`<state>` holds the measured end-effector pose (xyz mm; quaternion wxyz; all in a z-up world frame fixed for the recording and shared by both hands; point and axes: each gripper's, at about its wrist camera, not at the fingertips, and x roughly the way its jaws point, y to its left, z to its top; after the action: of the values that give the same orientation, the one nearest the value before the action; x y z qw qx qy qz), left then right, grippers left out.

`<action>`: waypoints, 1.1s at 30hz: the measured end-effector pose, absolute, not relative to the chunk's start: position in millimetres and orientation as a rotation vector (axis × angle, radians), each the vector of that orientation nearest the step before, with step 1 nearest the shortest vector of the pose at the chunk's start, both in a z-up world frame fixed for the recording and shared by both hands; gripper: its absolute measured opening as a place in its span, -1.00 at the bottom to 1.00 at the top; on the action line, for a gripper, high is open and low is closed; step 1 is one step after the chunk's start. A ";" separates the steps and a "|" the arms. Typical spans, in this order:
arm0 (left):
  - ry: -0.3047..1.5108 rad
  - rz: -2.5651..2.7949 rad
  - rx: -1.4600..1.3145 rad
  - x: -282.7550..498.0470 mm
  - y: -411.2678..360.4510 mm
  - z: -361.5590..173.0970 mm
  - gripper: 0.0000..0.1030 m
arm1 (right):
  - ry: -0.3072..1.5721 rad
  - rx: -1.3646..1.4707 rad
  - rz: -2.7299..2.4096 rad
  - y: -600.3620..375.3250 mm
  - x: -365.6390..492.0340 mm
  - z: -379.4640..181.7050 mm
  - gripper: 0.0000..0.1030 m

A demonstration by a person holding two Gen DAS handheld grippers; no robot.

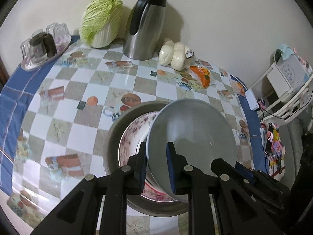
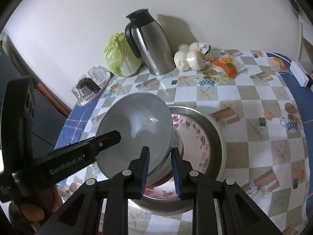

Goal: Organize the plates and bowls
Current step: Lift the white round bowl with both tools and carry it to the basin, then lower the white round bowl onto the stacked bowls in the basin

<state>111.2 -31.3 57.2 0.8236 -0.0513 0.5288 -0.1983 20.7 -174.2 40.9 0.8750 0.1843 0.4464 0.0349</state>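
I hold a grey bowl [image 1: 191, 135] [image 2: 135, 125] tilted in the air, with both grippers on it. My left gripper [image 1: 157, 145] is shut on its rim, one pad inside and one outside. My right gripper [image 2: 160, 149] is shut on the opposite side of the rim; it also shows in the left wrist view [image 1: 230, 166]. The left gripper's finger [image 2: 105, 139] reaches into the bowl in the right wrist view. Right under the bowl a floral plate [image 1: 131, 137] [image 2: 197, 137] lies inside a round metal basin [image 1: 114, 131] [image 2: 220, 137] on the checked tablecloth.
At the back by the wall stand a steel jug [image 1: 144, 29], a cabbage [image 1: 101, 19], bagged white buns [image 1: 176, 54] and a tray of glasses [image 1: 41, 47]. An orange packet [image 1: 201, 75] and a white box [image 1: 252, 99] lie near the table's right edge.
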 end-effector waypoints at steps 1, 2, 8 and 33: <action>1.125 -0.427 -0.118 109.9 -29.9 55.8 -0.63 | 0.935 0.383 0.071 -174.2 21.1 39.7 -0.53; 1.125 -0.434 -0.129 109.2 -28.6 54.9 -0.63 | 0.938 0.381 0.069 -174.4 21.6 38.6 -0.53; 1.122 -0.454 -0.172 107.9 -22.1 52.7 -0.63 | 0.953 0.354 0.055 -169.9 24.8 35.4 -0.53; 1.027 -0.386 -0.192 91.0 14.6 75.0 0.53 | 0.856 0.239 -0.034 -160.1 1.9 60.7 0.51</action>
<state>91.0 14.6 75.0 0.8488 -0.0910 0.4876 -0.1833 1.9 -160.1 60.7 0.9028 0.1155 0.4140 -0.0166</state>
